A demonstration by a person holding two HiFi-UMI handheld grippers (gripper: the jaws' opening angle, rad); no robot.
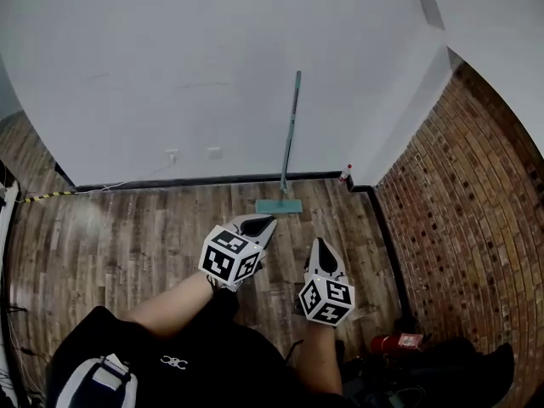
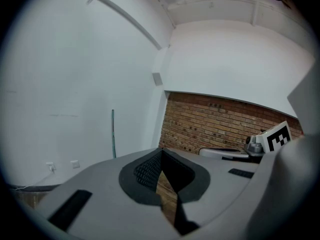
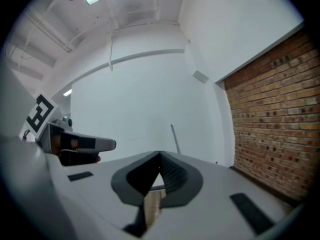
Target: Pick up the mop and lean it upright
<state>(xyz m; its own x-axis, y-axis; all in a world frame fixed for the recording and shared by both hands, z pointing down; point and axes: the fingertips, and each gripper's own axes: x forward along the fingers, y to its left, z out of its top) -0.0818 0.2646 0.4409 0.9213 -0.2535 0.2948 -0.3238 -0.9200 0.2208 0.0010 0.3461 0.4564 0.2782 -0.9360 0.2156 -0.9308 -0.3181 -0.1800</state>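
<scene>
The mop stands upright against the white wall; its teal handle [image 1: 290,134] leans on the wall and its flat teal head [image 1: 279,206] rests on the wooden floor by the skirting. The handle also shows in the left gripper view [image 2: 113,134] and in the right gripper view [image 3: 174,140]. My left gripper [image 1: 262,223] is held low in front of me, short of the mop head, with its jaws shut and nothing between them [image 2: 161,154]. My right gripper [image 1: 321,246] hangs beside it, also shut and empty [image 3: 160,156]. Neither touches the mop.
A red brick wall [image 1: 459,202] runs along the right and meets the white wall at a corner, where a small red-capped bottle [image 1: 345,174] stands. A red canister [image 1: 393,343] lies near my right foot. Wall sockets [image 1: 172,155] and a striped cable [image 1: 42,196] are at the left.
</scene>
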